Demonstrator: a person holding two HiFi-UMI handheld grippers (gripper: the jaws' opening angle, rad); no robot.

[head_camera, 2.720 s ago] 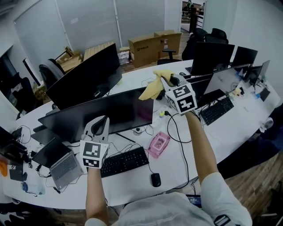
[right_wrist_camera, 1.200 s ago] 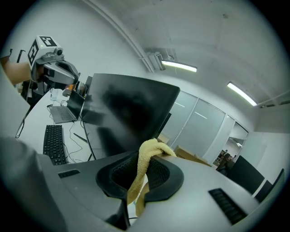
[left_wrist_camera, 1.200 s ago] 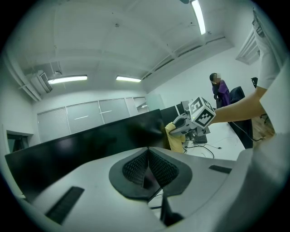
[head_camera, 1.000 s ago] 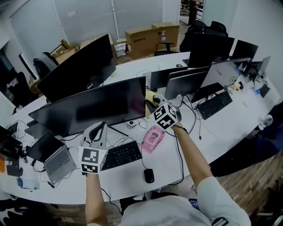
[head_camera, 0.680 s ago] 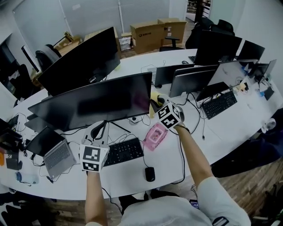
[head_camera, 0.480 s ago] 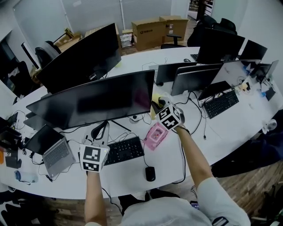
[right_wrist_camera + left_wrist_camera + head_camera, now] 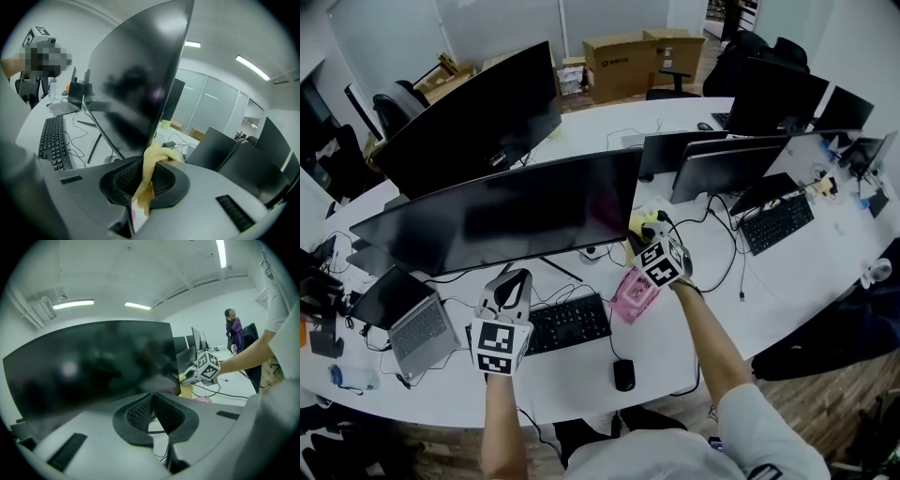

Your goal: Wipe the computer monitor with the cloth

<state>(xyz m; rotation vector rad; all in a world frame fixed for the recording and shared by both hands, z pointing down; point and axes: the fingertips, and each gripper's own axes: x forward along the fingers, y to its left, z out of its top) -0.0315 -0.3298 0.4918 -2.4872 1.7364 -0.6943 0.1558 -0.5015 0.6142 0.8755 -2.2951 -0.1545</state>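
Note:
The wide dark monitor (image 7: 502, 214) stands on the white desk (image 7: 581, 380); it fills the left gripper view (image 7: 89, 362) and shows edge-on in the right gripper view (image 7: 140, 84). My right gripper (image 7: 649, 234) is shut on the yellow cloth (image 7: 151, 165), at the monitor's lower right corner; a bit of the cloth (image 7: 639, 221) shows in the head view. My left gripper (image 7: 514, 287) is shut with nothing in it, low in front of the screen above the keyboard (image 7: 567, 324).
A pink tissue pack (image 7: 634, 289) and a mouse (image 7: 623, 374) lie near the keyboard. A laptop (image 7: 408, 319) sits at the left. More monitors (image 7: 722, 164) and cables (image 7: 722, 272) crowd the right. A person (image 7: 233, 329) stands far off.
The right gripper came down with the cloth from above the monitor's top right to its lower right corner. The left gripper has stayed in front of the screen.

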